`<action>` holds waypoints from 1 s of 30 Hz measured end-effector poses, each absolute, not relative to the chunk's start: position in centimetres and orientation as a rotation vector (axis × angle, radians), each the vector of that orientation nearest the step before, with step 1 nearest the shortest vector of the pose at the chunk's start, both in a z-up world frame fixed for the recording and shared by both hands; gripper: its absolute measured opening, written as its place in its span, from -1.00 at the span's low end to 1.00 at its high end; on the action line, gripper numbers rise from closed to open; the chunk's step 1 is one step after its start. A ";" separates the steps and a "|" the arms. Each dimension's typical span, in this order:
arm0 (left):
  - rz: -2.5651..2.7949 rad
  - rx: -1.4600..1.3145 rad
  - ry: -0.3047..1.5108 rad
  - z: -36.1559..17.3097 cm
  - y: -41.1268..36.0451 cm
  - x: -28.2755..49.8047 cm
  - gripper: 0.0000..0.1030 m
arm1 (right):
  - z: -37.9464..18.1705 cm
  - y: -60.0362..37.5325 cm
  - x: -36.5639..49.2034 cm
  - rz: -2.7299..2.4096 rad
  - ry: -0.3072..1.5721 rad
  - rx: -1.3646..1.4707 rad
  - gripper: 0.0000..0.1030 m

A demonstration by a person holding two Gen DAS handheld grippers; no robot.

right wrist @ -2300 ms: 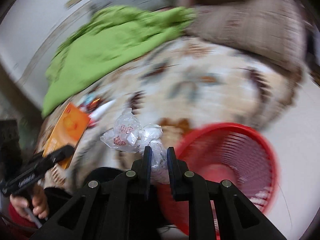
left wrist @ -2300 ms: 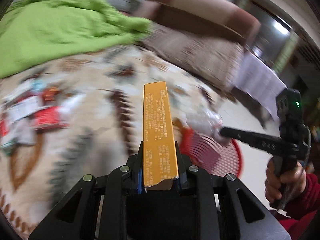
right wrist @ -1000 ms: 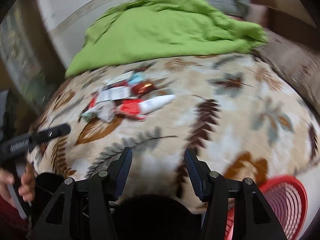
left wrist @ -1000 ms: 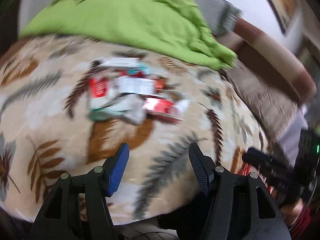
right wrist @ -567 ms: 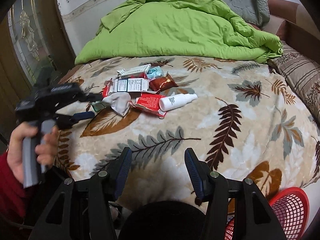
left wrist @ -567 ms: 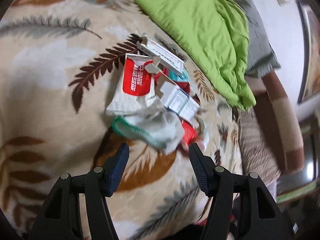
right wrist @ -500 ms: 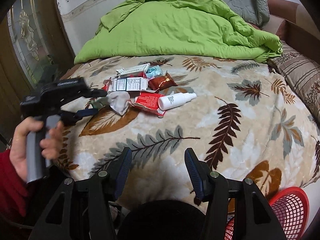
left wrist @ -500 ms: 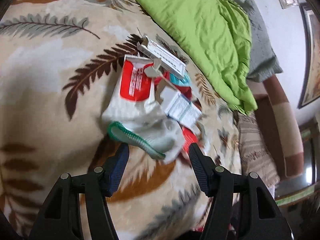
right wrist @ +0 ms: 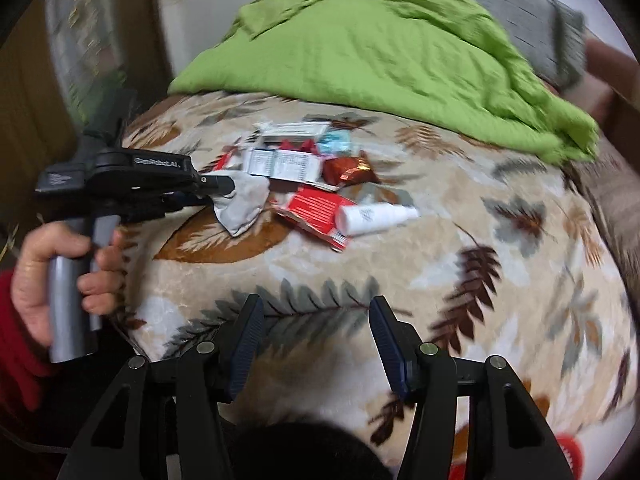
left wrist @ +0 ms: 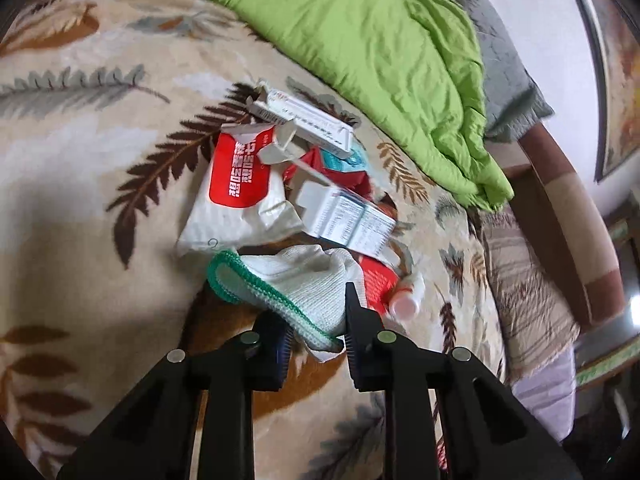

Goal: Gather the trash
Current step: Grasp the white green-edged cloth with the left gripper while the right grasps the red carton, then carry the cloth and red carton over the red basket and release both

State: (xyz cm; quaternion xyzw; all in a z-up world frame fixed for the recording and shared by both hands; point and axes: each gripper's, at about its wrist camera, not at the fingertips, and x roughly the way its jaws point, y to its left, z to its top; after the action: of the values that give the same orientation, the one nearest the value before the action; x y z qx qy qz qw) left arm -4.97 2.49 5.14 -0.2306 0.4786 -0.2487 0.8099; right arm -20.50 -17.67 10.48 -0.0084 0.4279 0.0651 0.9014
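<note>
Left gripper [left wrist: 314, 330] closing on white glove [left wrist: 304, 284]

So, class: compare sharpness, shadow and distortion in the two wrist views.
Left wrist: fairly sharp; the glove and printed packets are readable; soft shadow on the blanket at left; fisheye curving. Right wrist: motion-blurred, especially the green quilt; same curving.

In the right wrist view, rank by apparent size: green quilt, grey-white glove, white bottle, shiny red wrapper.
1. green quilt
2. grey-white glove
3. white bottle and shiny red wrapper: too alike to rank, and the picture is blurred.
</note>
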 end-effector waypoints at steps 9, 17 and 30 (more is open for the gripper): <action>-0.584 -0.393 0.920 8.8 3.8 -8.5 -0.58 | 8.5 -14.6 -13.7 0.213 0.896 -0.250 -0.10; -0.566 -0.356 0.892 9.1 4.9 -8.9 -0.58 | 4.8 -13.2 -8.3 0.254 0.966 -0.398 -0.74; -0.541 -0.281 0.820 10.3 4.4 -10.6 -0.58 | 9.6 -17.5 -11.0 0.360 0.848 0.272 -0.94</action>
State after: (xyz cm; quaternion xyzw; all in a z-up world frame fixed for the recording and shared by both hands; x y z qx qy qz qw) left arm -10.64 4.43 10.25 -0.1344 0.3922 -0.2589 0.8724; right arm -10.98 -17.47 9.64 0.1309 0.4077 0.1733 0.8869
